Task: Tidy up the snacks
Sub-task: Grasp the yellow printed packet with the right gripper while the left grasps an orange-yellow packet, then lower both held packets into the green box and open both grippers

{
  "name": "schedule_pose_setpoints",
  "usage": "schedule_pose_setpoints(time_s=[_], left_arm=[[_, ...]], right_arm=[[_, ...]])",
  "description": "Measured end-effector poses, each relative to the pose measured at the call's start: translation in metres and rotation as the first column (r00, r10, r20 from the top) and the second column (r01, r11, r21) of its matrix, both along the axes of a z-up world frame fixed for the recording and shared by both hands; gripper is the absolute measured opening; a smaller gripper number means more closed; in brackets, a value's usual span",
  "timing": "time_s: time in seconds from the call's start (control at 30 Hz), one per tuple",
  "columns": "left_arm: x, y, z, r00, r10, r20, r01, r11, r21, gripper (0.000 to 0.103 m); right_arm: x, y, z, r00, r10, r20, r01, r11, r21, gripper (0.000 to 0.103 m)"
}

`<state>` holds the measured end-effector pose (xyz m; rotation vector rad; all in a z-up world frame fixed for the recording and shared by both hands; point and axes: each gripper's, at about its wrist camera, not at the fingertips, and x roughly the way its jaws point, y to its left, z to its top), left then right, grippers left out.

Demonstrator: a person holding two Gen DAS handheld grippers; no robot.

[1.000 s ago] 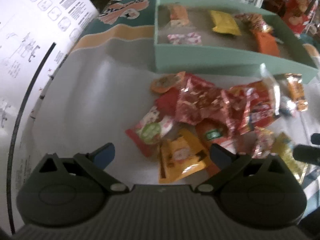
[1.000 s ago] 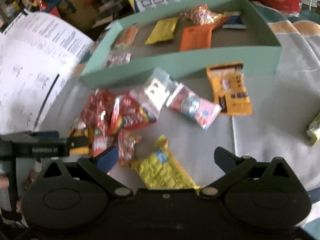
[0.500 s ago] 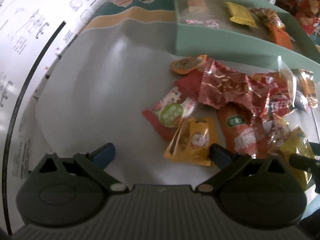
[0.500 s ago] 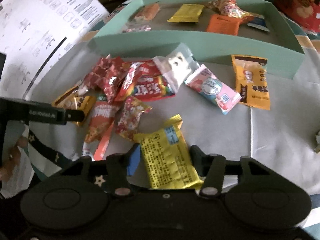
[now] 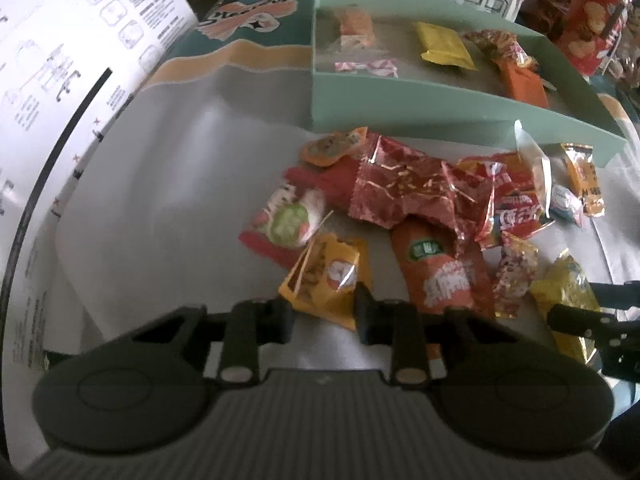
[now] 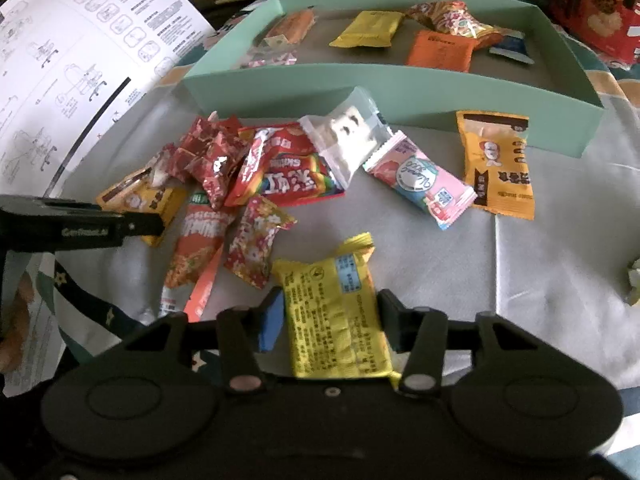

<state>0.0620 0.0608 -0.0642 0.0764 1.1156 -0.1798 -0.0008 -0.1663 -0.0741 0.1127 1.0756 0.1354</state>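
A pile of snack packets lies on a grey cloth before a mint-green tray [image 5: 400, 100] [image 6: 400, 88] that holds several snacks. My left gripper [image 5: 325, 312] is shut on the near edge of an orange-yellow packet [image 5: 328, 272], which also shows in the right wrist view [image 6: 140, 200]. My right gripper [image 6: 332, 320] is shut on a yellow packet [image 6: 332, 304] with printed text; it shows in the left wrist view [image 5: 564, 292] too. A long orange packet [image 5: 440, 268] lies between the two.
A large white instruction sheet [image 5: 60, 80] [image 6: 60, 60] curls up at the left. Red packets [image 5: 404, 184], a pink packet [image 6: 420, 176] and an orange packet [image 6: 498, 164] lie near the tray's front wall. Red boxes [image 5: 580, 20] stand behind the tray.
Both grippers have closed: the right one onto the yellow packet, then the left one onto the orange-yellow packet. Both have moved in toward the pile.
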Motion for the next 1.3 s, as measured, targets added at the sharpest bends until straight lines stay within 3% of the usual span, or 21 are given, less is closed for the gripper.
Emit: schedule_pose_setpoints(time_s=[0.33, 0.6, 0.97, 1.3], left_arm=[[-0.015, 0.006, 0.015, 1.000, -0.020, -0.002, 0.020, 0.999, -0.028, 0.025], [-0.002, 0.008, 0.053, 0.998, -0.016, 0.055, 0.020, 0.997, -0.079, 0.025], [0.086, -0.031, 0.083, 0.988, -0.086, 0.126, 0.099, 0.990, -0.102, 0.025], [0.173, -0.083, 0.060, 0.987, -0.136, 0.091, 0.144, 0.986, -0.088, 0.025]], right_arm=[[-0.013, -0.032, 0.009, 0.996, -0.084, 0.016, 0.083, 0.996, 0.045, 0.048], [0.005, -0.048, 0.035, 0.990, -0.127, 0.066, 0.118, 0.986, 0.113, 0.048], [0.095, -0.057, 0.071, 0.979, -0.160, 0.129, 0.136, 0.975, 0.176, 0.048], [0.202, -0.053, 0.069, 0.979, -0.170, 0.115, 0.144, 0.969, 0.202, 0.048]])
